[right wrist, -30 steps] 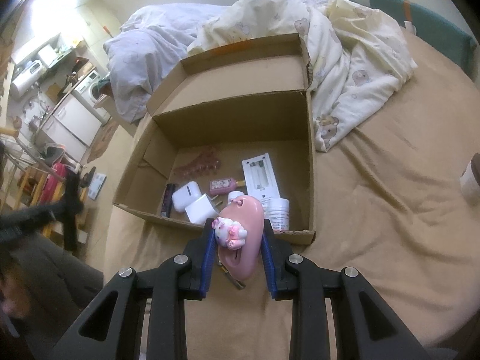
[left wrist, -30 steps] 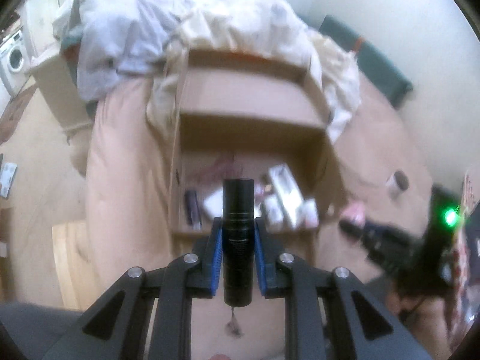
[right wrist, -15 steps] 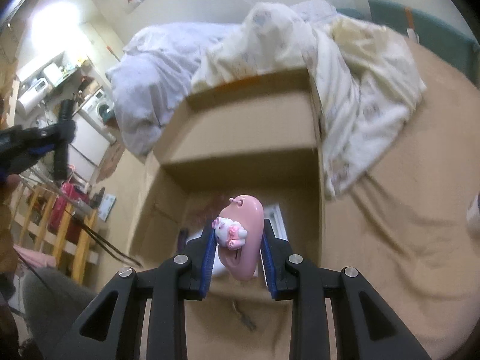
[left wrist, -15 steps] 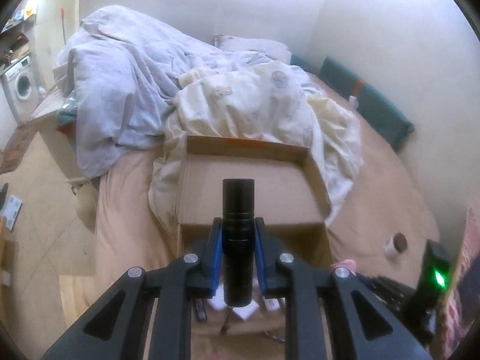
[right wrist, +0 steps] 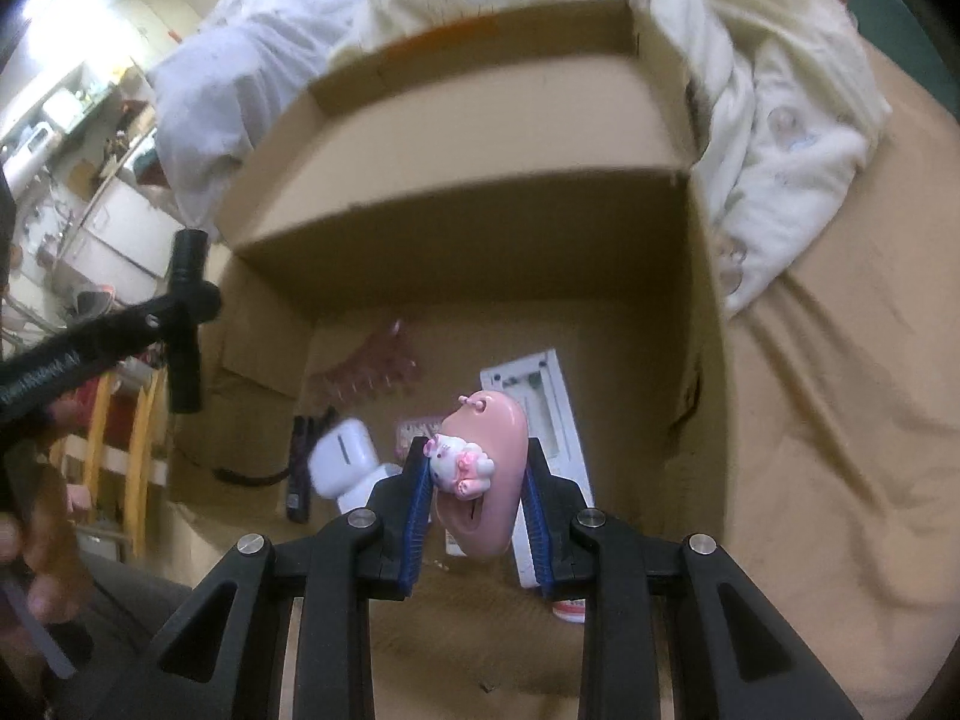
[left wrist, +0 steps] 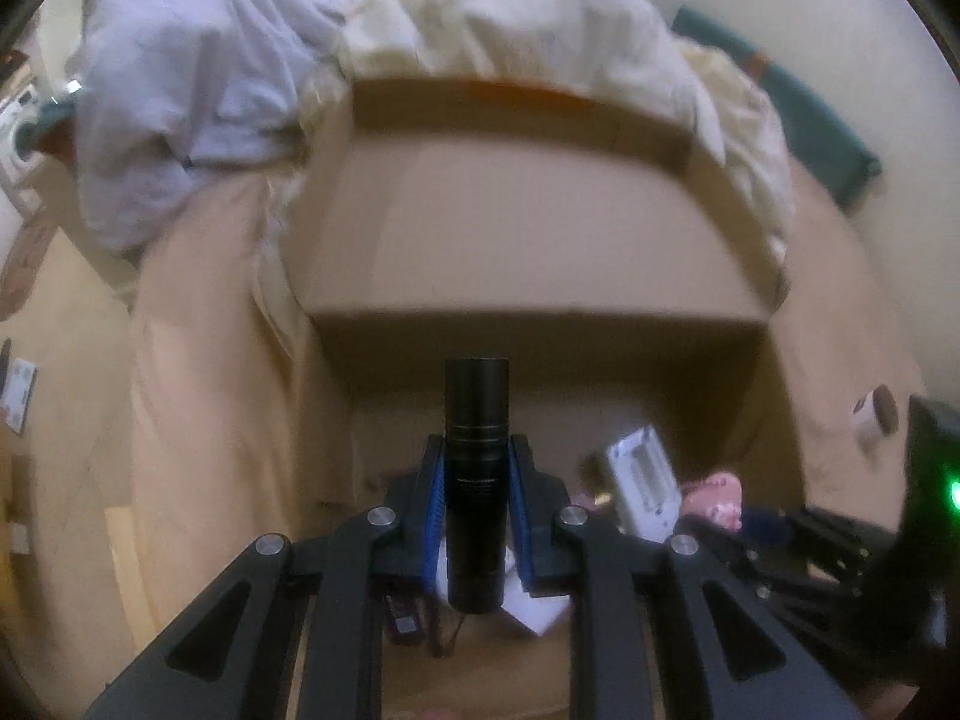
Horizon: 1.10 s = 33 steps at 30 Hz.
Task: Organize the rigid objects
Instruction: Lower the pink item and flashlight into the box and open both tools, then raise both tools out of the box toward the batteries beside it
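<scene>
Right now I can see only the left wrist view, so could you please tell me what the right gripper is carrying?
Observer: The right gripper is shut on a pink oval case with a small cat figure on it, held over the open cardboard box.
Operator: Thank you. What lies in the box that my fingers hide?
Observer: A white earbud case lies on the floor of the box.
Operator: Is anything farther in?
Observer: A translucent pink claw clip lies nearer the back wall.
</scene>
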Tool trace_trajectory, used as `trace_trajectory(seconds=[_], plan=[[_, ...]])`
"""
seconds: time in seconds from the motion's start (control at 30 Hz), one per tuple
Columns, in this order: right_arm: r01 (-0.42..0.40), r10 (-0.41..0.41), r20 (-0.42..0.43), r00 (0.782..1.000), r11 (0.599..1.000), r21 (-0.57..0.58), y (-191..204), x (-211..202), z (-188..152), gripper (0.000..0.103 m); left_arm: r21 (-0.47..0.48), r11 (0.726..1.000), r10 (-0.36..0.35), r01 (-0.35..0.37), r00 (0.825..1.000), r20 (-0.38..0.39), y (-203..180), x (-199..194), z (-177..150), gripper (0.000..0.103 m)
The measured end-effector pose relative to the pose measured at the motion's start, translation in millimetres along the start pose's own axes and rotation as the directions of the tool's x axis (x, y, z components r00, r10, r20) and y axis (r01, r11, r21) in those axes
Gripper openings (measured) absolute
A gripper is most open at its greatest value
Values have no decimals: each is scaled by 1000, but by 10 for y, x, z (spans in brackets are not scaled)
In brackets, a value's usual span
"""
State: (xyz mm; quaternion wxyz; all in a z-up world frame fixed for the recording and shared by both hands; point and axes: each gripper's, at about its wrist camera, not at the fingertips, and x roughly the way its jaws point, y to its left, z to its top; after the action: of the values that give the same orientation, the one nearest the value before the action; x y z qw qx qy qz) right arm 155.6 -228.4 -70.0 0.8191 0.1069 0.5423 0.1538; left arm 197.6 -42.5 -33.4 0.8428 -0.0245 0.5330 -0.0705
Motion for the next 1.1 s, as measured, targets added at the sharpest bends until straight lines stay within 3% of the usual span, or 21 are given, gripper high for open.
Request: trace_trajectory(seconds=[0.3, 0.73, 0.8, 0.87, 0.97, 1.03, 1.1], plan=[[16, -14, -99, 995, 1000, 20, -33, 275, -27, 30, 31, 999, 25, -22, 991, -132, -90, 458, -205, 17], [-2, 5, -104, 995, 1000, 26, -29, 297, 18, 34, 46, 997, 70, -64, 987, -144, -120, 557, -286, 20], [-14, 15, -66, 998, 1000, 19, -24, 218, 32, 57, 53, 996, 82, -75, 988, -133, -145, 529, -289, 38], [-40, 40, -12, 999, 999, 9, 1, 111, 50, 66, 48, 995, 94, -89, 989, -114, -150, 481, -289, 46], [-27, 28, 50, 998, 1000, -9, 21, -9, 75, 67, 37, 995, 100, -97, 990, -100, -138, 425, -290, 66], [-39, 39, 62, 997, 999, 1, -3, -36, 78, 68, 33, 995, 100, -97, 990, -96, -127, 394, -282, 68], [-44, 43, 64, 997, 999, 7, -9, -47, 83, 68, 29, 994, 103, -101, 990, -91, -123, 363, -284, 77]])
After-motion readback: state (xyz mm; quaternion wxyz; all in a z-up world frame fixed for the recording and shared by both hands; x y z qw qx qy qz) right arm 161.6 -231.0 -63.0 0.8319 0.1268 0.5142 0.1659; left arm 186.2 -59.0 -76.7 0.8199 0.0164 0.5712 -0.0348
